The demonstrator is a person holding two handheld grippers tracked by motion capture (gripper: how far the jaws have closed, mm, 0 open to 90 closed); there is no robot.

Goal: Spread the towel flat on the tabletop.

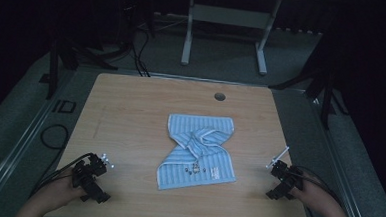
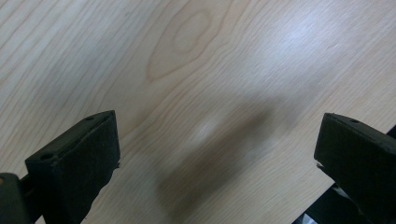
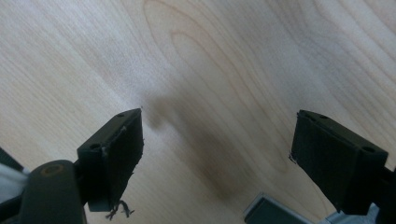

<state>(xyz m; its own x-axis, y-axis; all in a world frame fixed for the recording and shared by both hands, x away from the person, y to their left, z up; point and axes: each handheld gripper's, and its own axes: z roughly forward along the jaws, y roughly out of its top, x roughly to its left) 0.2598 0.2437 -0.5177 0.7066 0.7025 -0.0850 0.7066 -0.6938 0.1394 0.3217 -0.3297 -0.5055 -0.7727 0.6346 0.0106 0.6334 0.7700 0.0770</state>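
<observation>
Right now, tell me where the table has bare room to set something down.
The wooden table is bare along its far edge, between the blue striped towel and the round hole. Bare strips also run beside the towel, toward the left gripper and the right gripper. Only the middle, under the crumpled towel, is taken.

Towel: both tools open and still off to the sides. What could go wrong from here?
1. The towel is twisted and bunched at its middle; grabbing there would likely pinch several layers and tighten the twist.
2. Its edges lie flat on the table, so the open left tool or right tool may scrape wood and slip off.
3. The room is dim; judging where a corner lies could be harder.
</observation>
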